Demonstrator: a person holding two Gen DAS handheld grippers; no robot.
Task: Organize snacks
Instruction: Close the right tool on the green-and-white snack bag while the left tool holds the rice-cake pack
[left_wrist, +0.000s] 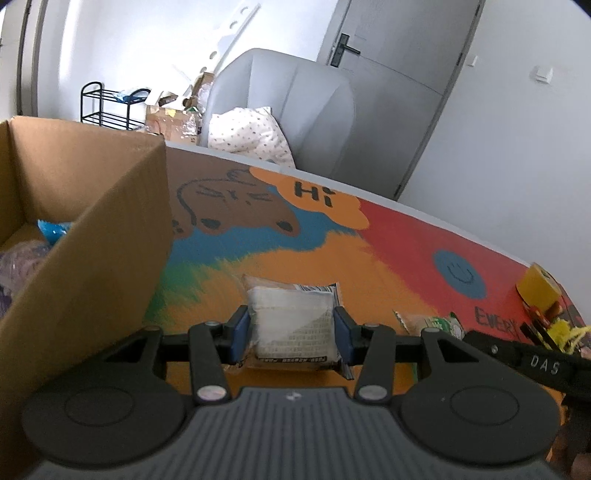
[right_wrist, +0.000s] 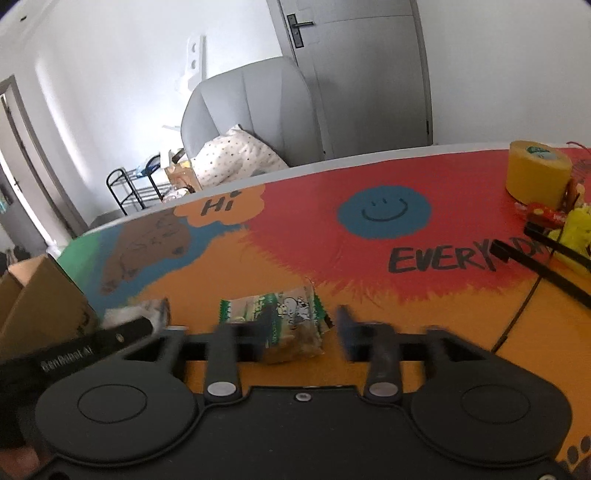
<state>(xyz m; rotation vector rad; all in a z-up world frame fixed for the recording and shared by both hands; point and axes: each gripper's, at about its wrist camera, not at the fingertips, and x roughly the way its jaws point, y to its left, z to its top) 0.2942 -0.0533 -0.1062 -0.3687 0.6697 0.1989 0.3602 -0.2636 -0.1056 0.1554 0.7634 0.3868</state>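
My left gripper (left_wrist: 291, 328) is shut on a white snack packet (left_wrist: 293, 323), its blue pads pressing both sides, just above the colourful table mat (left_wrist: 295, 251). A cardboard box (left_wrist: 92, 229) stands close on the left, with blue and clear wrapped snacks inside. My right gripper (right_wrist: 306, 325) is open around a green-and-white snack packet (right_wrist: 284, 325) that lies on the mat (right_wrist: 369, 288); the fingers are blurred and do not clamp it. That packet also shows in the left wrist view (left_wrist: 432, 323). The box corner (right_wrist: 40, 302) shows at the left of the right wrist view.
A yellow tape roll (right_wrist: 535, 173) stands at the far right of the table, with small red and yellow items (right_wrist: 569, 225) and black cable ties (right_wrist: 546, 269) beside it. A grey armchair (right_wrist: 251, 110) with a pillow stands behind the table.
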